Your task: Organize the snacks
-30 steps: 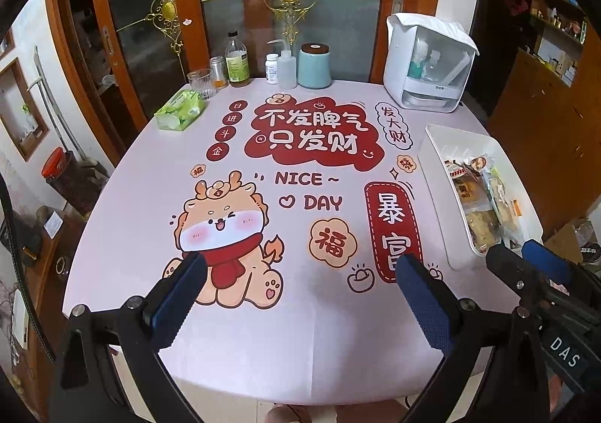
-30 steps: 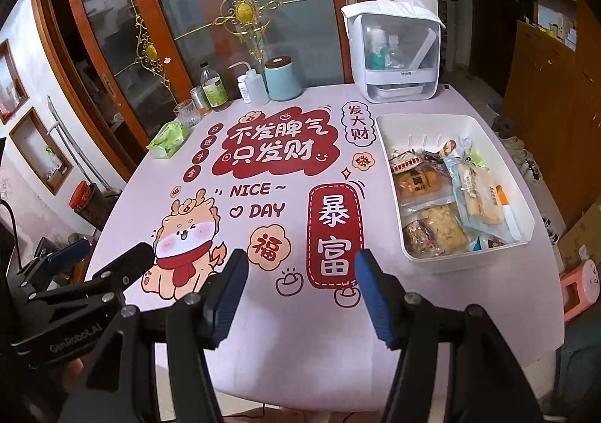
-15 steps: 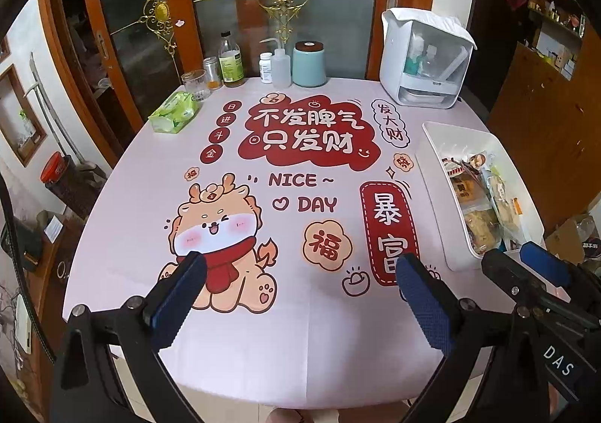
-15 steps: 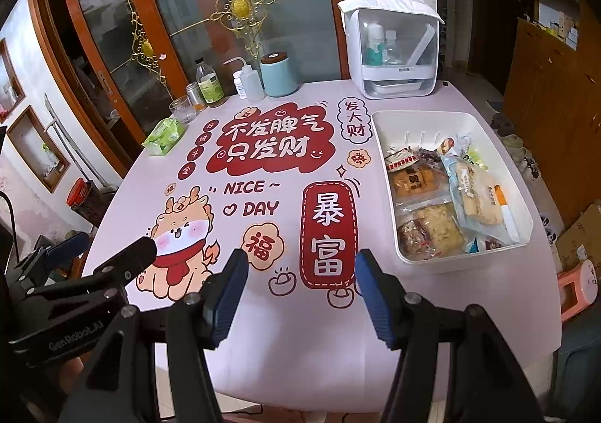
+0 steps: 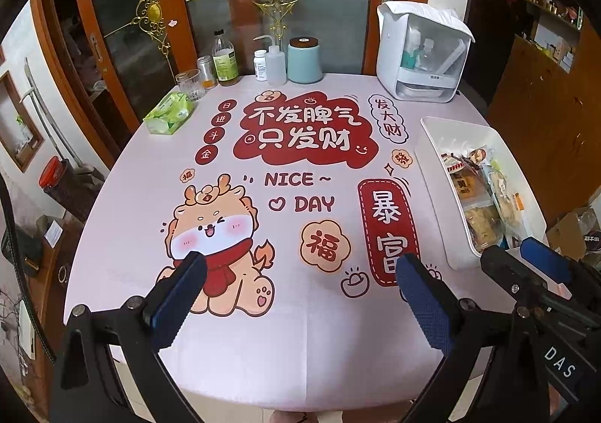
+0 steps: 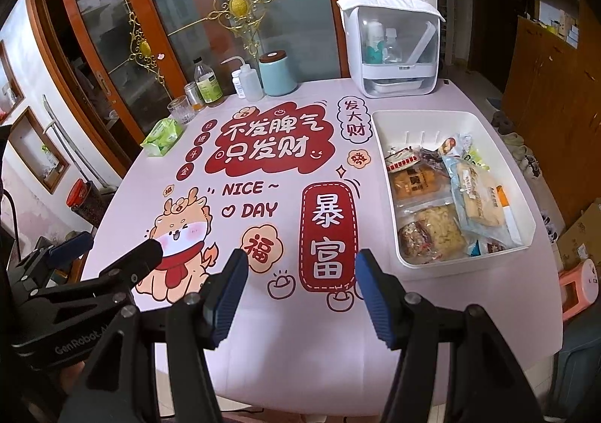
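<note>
All the snacks (image 6: 447, 197) in sight lie inside the white bin (image 6: 526, 220) at the right side of the counter (image 6: 281, 329); none sits loose on the printed cloth, so judging by that the gathering looks done or nearly so, though whether the packets inside need sorting I cannot tell. They lie piled and overlapping, filling the near half of the bin while its far end is bare. A white lidded organizer (image 6: 394, 47) stands behind the bin at the back edge. Further left along that edge come a blue canister (image 6: 277, 74), a squeeze bottle (image 6: 251, 85), a glass bottle (image 6: 206, 83), a tumbler (image 6: 180, 109) and a green tissue pack (image 6: 162, 136), all well apart from the bin. Nothing blocks the way to it. Both left tongs (image 5: 300, 286) and right tongs (image 6: 300, 282) hover over the near edge, spread apart with nothing between them.
</note>
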Motion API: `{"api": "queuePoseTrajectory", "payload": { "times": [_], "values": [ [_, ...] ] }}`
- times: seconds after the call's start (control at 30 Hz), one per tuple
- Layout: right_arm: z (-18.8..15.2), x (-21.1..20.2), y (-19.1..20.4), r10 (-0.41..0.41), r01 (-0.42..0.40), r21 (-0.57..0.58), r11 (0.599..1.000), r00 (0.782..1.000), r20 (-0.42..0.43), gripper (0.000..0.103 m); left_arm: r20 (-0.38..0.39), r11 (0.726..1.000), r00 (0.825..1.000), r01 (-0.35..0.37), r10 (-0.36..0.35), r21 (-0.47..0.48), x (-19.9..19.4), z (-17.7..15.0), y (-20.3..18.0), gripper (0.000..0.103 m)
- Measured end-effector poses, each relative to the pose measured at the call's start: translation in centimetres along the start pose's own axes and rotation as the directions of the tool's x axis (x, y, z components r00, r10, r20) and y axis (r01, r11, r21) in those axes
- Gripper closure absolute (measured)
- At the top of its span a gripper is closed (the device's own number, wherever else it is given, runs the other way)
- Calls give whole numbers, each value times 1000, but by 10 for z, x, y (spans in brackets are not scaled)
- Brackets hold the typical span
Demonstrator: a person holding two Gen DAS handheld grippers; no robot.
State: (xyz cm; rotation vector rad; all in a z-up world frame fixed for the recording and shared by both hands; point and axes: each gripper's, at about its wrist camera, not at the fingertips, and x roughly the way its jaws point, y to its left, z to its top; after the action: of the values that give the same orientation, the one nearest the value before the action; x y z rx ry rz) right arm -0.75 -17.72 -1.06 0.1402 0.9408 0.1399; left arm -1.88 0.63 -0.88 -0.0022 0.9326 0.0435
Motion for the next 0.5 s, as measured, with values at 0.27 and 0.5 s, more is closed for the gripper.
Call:
{"api": "queuePoseTrajectory", "payload": {
  "times": [0.27,0.5],
  "values": [
    [0,6,5,9,-10,-1,1000,1000,-11,43,-4,1000,1000,-3,3,-1,3,1,3,3],
    [0,7,6,15,-15,-1,1000,1000,-17,43,-8,1000,1000,-4,4,-2,5,0,11,3]
  ]
}}
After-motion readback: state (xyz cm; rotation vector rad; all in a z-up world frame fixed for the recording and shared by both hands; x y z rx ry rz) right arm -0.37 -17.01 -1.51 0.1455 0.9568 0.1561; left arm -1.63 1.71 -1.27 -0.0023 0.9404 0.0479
